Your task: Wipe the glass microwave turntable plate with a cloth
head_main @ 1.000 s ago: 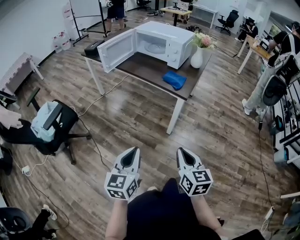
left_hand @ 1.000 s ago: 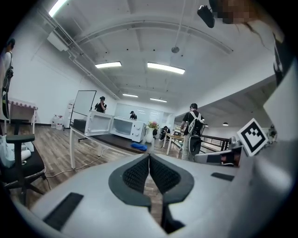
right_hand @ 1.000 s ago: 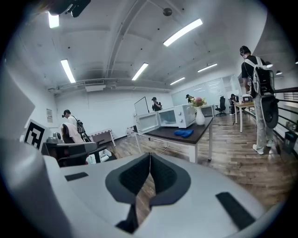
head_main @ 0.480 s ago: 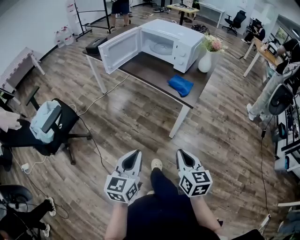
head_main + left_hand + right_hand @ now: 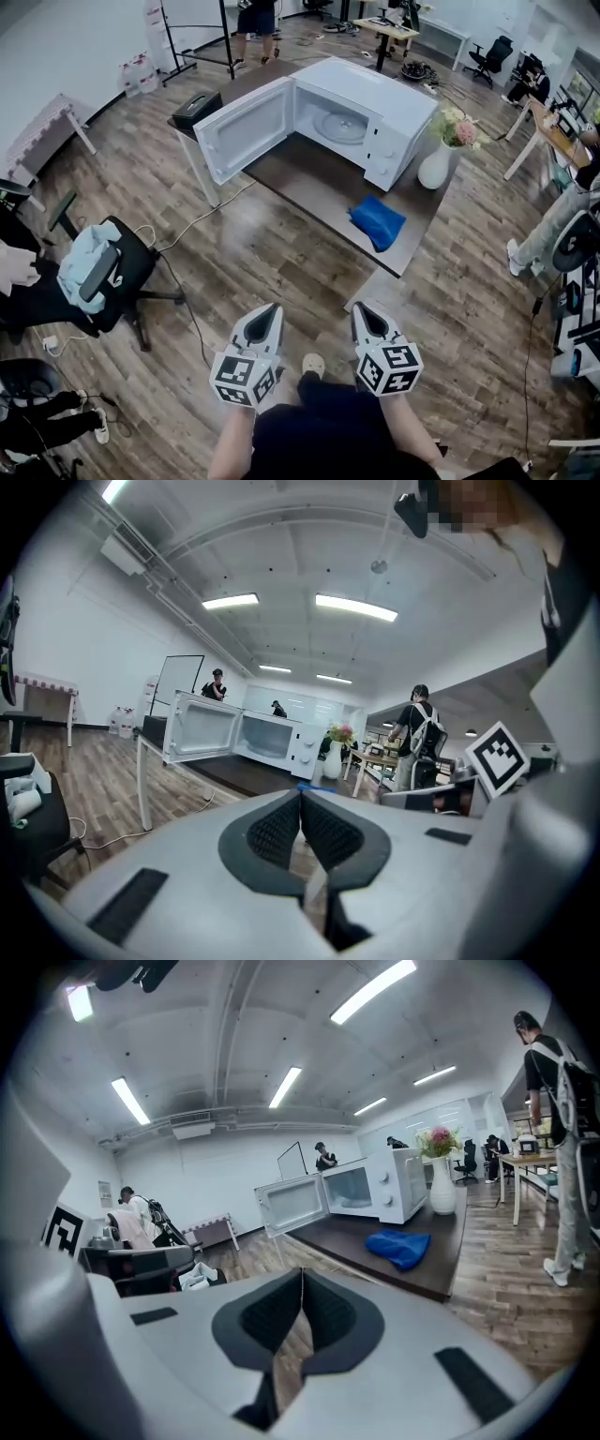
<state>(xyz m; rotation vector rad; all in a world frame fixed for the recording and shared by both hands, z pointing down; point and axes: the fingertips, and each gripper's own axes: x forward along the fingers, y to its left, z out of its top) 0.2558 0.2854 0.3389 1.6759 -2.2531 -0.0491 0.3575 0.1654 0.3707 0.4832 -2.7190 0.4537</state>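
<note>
The 2 jaws of the left hand-held gripper [image 5: 271, 309] and of the right hand-held gripper [image 5: 362, 309] are pressed together, holding nothing, well apart from the bench [image 5: 309, 183]. The glass turntable plate [image 5: 341, 127] sits inside the open microwave [image 5: 394, 103]; the blue cloth [image 5: 378, 222] lies on the bench.

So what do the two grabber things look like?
Both are light grey and pointed like beaks. The left gripper and right gripper each have dark, bumpy pads in a black-rimmed hollow. Each has a cube of black-and-white square markers at the back. No cables show. The person wears dark clothes, with no sleeves over the forearms.
</note>
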